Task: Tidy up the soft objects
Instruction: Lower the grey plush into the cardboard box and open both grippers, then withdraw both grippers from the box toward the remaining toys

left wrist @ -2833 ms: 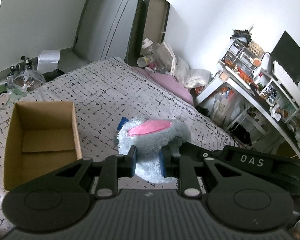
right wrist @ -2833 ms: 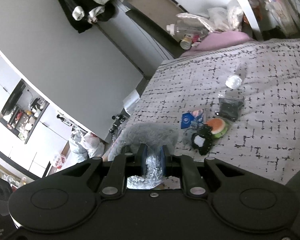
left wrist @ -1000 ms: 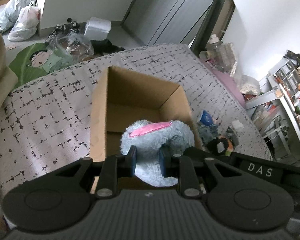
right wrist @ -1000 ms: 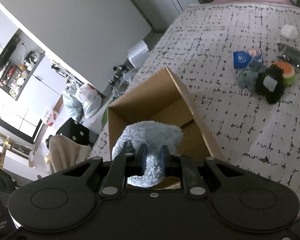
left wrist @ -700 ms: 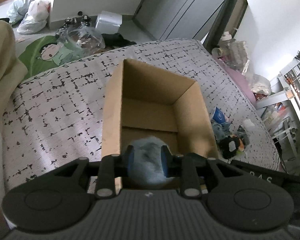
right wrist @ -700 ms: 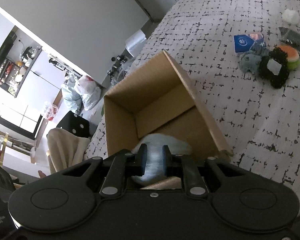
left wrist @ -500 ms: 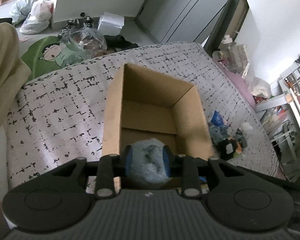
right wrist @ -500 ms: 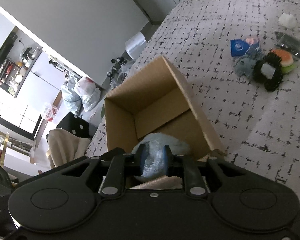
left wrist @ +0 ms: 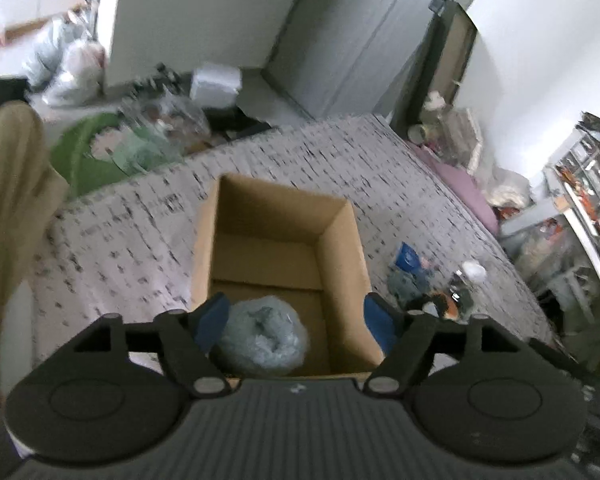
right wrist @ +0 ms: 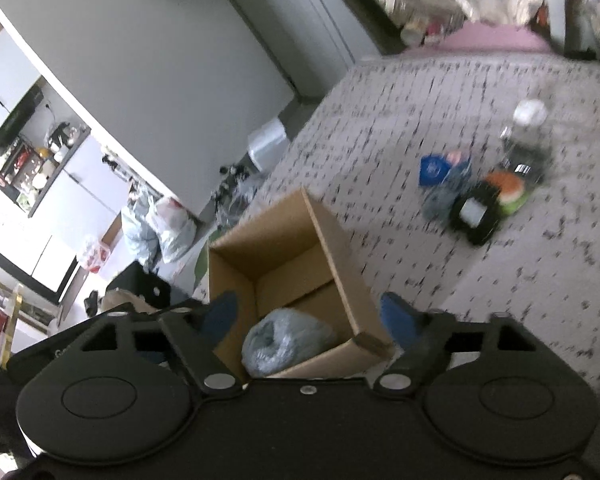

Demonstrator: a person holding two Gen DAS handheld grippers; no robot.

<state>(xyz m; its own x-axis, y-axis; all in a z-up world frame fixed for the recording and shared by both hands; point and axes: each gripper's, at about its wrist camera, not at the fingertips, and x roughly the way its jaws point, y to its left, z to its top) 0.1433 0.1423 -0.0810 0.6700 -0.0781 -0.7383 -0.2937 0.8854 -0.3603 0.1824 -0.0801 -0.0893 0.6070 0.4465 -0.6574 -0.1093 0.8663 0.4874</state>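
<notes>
A fluffy light-blue plush toy (left wrist: 262, 334) lies inside the open cardboard box (left wrist: 342, 248) on the bed, at the box's near end; it also shows in the right wrist view (right wrist: 286, 340), in the same box (right wrist: 328, 236). My left gripper (left wrist: 294, 320) is open and empty above the box's near edge. My right gripper (right wrist: 308, 316) is open and empty above the same end. Several small soft items (right wrist: 480, 204) lie in a cluster on the bedspread to the right of the box, also in the left wrist view (left wrist: 424, 284).
The bed has a grey bedspread (left wrist: 140, 248) with black marks. A pink pillow (right wrist: 496, 40) lies at the head of the bed. Bags and clutter (left wrist: 76, 72) sit on the floor beyond the bed. A cluttered desk (left wrist: 592, 216) stands at the right.
Both grippers carried the blue plush over the box, lowered it in, then opened and let it go. The plush now rests in the box and both grippers have drawn back a little.
</notes>
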